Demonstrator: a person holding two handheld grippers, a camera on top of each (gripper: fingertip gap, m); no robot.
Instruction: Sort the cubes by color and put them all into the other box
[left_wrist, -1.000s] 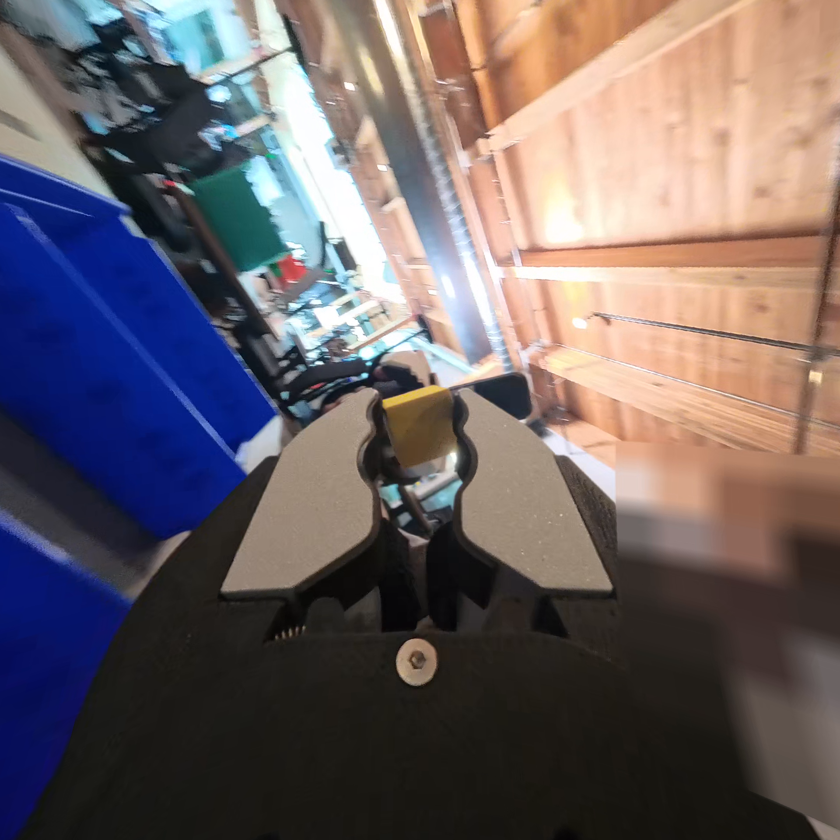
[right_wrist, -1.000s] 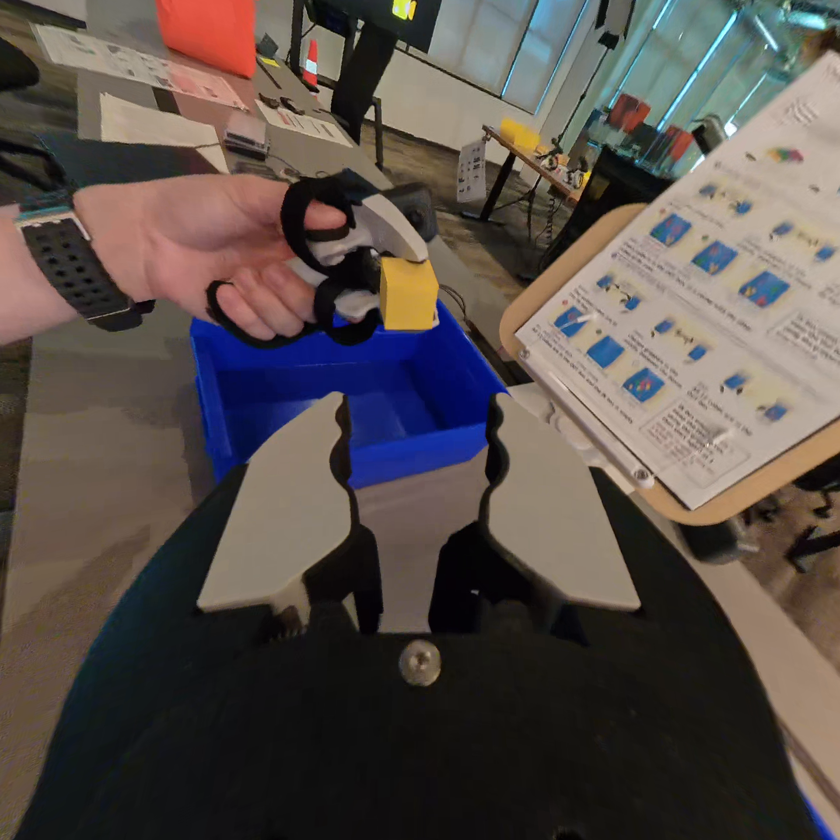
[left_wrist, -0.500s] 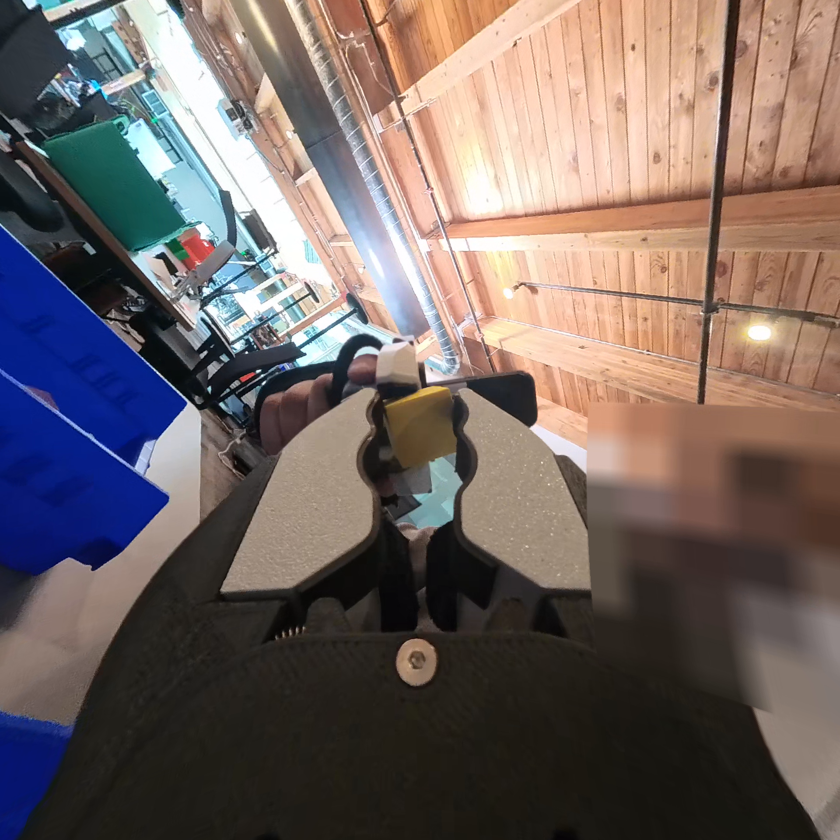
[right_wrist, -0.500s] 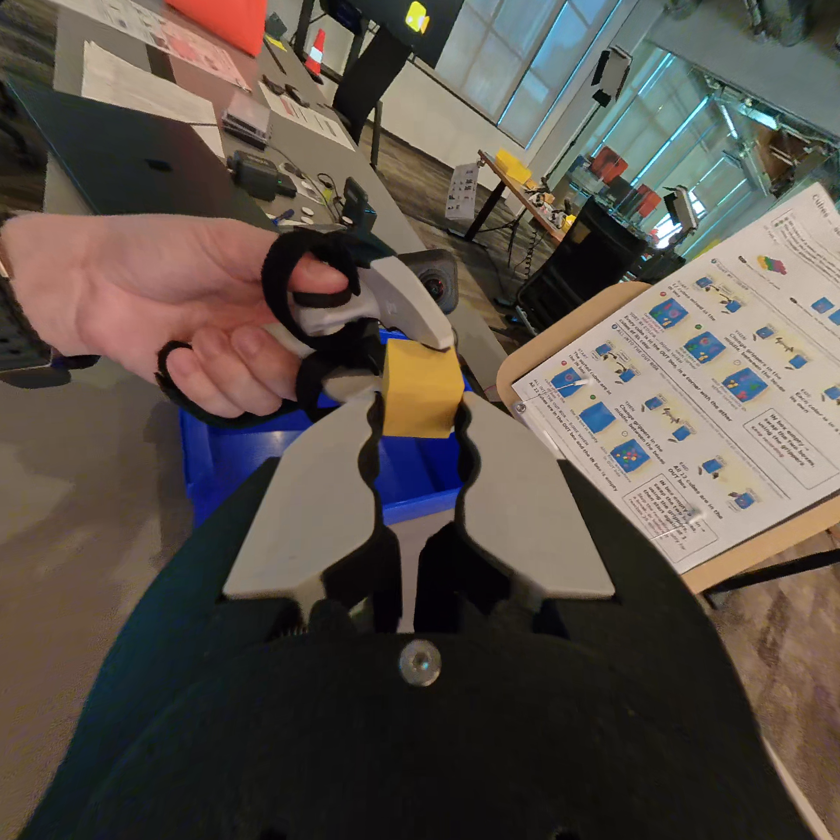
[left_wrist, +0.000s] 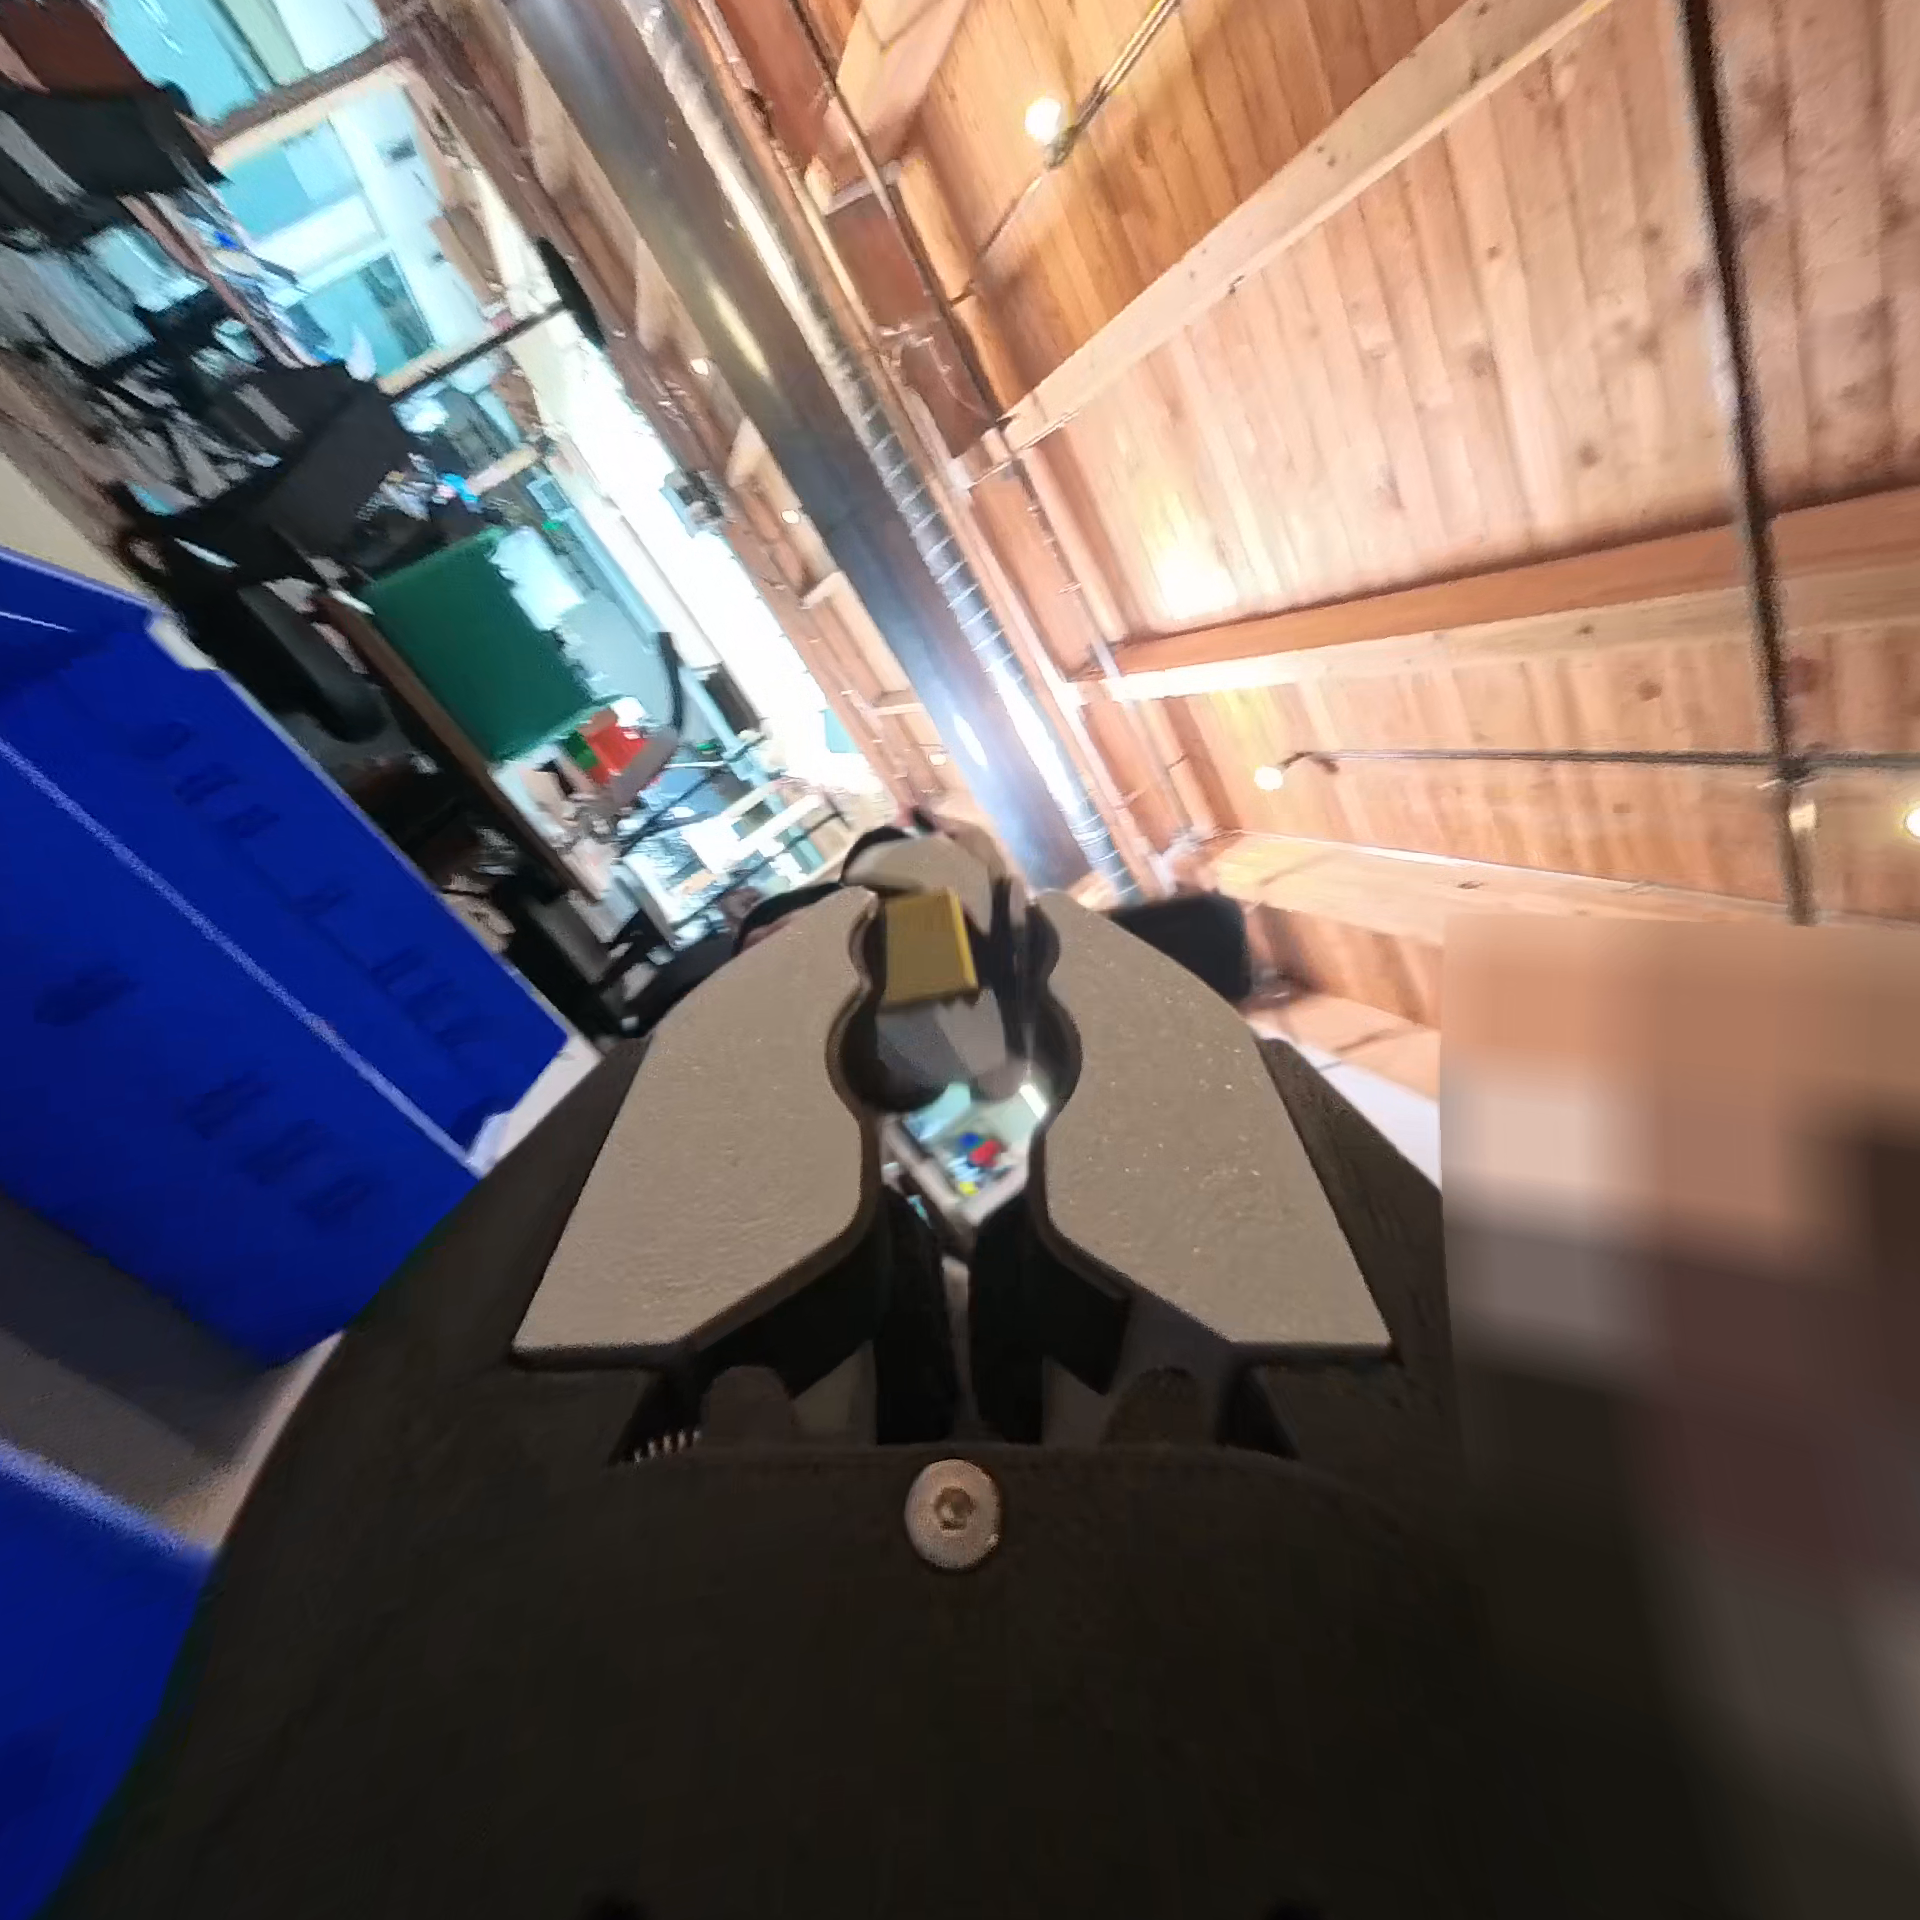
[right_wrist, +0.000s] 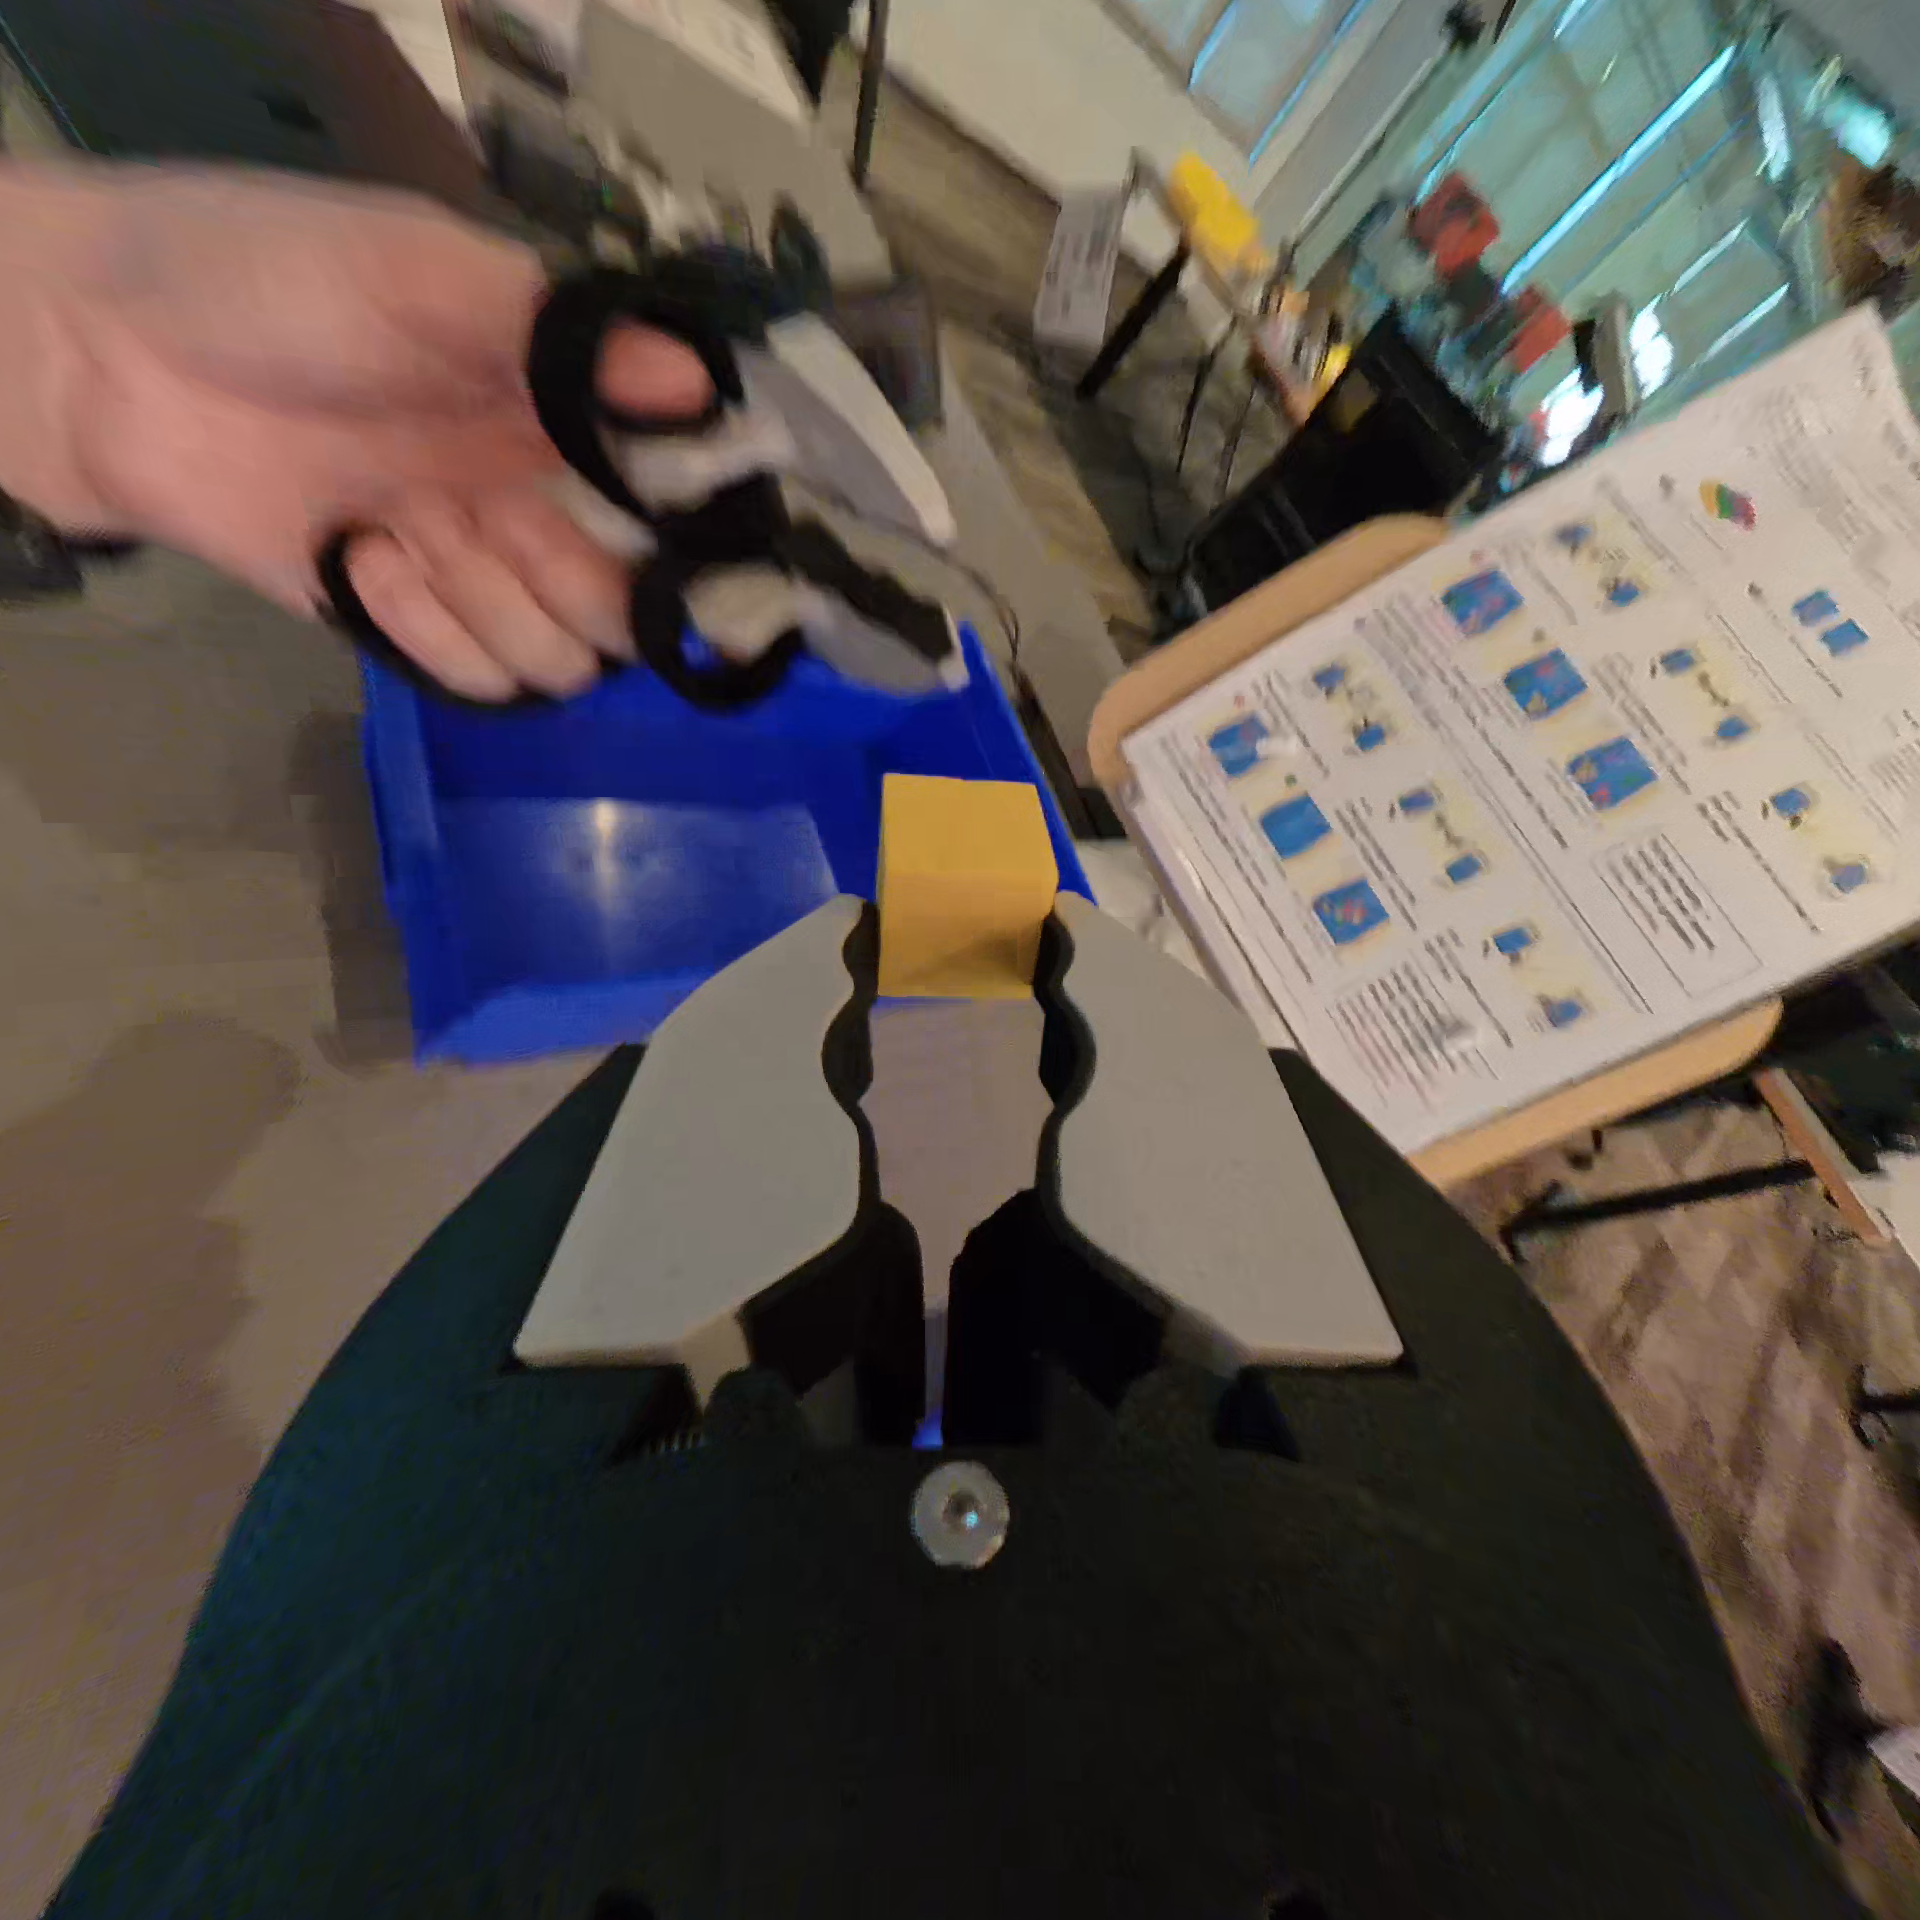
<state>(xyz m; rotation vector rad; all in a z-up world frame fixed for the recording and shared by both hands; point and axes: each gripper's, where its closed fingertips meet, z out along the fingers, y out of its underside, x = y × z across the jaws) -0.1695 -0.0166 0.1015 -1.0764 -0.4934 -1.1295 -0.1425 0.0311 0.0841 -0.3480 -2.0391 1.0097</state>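
Where the right hand-held gripper (right_wrist: 958, 935) reaches over the grey counter (right_wrist: 156, 1091), its 2 grey fingers (right_wrist: 727, 1143) are clamped on a yellow cube (right_wrist: 961, 883), pinched at the very tips. Cube sits in the air above the near right corner of a blue bin (right_wrist: 623, 862). Bin rests on the counter, open side up, floor bare apart from a light glare.

Left hand-held gripper (right_wrist: 935, 592), worn on a person's hand (right_wrist: 312, 416) through black finger loops, hovers above the bin's far edge. Its jaws stand apart with nothing between them; blurred by motion. Well apart from the cube.

From the left hand-held gripper's (left_wrist: 956, 935) own camera: the fingers (left_wrist: 727, 1143) gape, and the yellow cube (left_wrist: 928, 961) shows beyond the gap, near the left tip, held by the right hand-held gripper's grey tips, not by this one. Blue bin wall (left_wrist: 208, 935) at left, tilted in view. Wooden plank ceiling (left_wrist: 1455, 520) with a metal duct (left_wrist: 748, 312) fills the upper right.

To the right of the bin, a pale wooden board (right_wrist: 1195, 665) stands tilted, carrying a printed sheet (right_wrist: 1558, 748) with small blue pictures.
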